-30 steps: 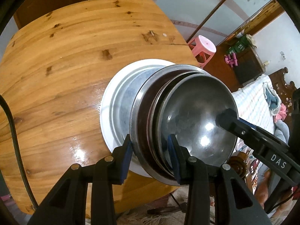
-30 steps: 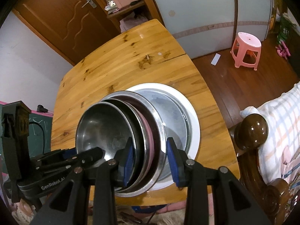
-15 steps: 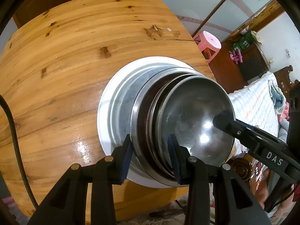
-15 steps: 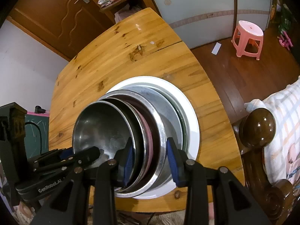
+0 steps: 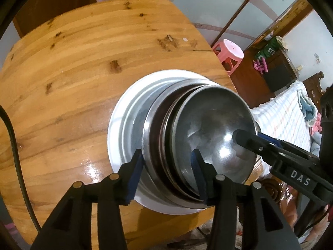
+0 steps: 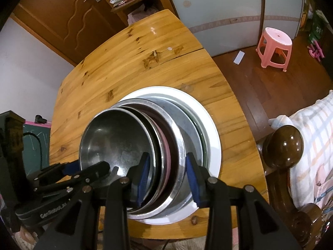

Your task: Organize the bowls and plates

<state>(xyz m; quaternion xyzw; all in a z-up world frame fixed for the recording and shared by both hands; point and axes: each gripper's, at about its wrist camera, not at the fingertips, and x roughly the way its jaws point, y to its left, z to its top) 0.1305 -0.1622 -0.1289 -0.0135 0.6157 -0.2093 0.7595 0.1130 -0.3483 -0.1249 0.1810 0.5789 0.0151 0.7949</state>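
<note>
Wooden table [image 5: 72,87] | bowl stack [image 5: 208,137] between both tools | left tool [image 5: 166,166] opening, right tool [image 6: 166,173] clamping rims

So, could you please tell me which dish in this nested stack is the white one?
It is the large bottom plate, the widest of the stack, resting directly on the wooden table. The dishes nested above it, including the top bowl, are bare metal.

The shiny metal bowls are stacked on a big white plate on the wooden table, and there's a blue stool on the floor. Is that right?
Almost. The stool is pink, not blue; the right wrist view shows it clearly on the floor past the wooden table. The rest holds: the shiny metal bowls are stacked on the big white plate.
</note>
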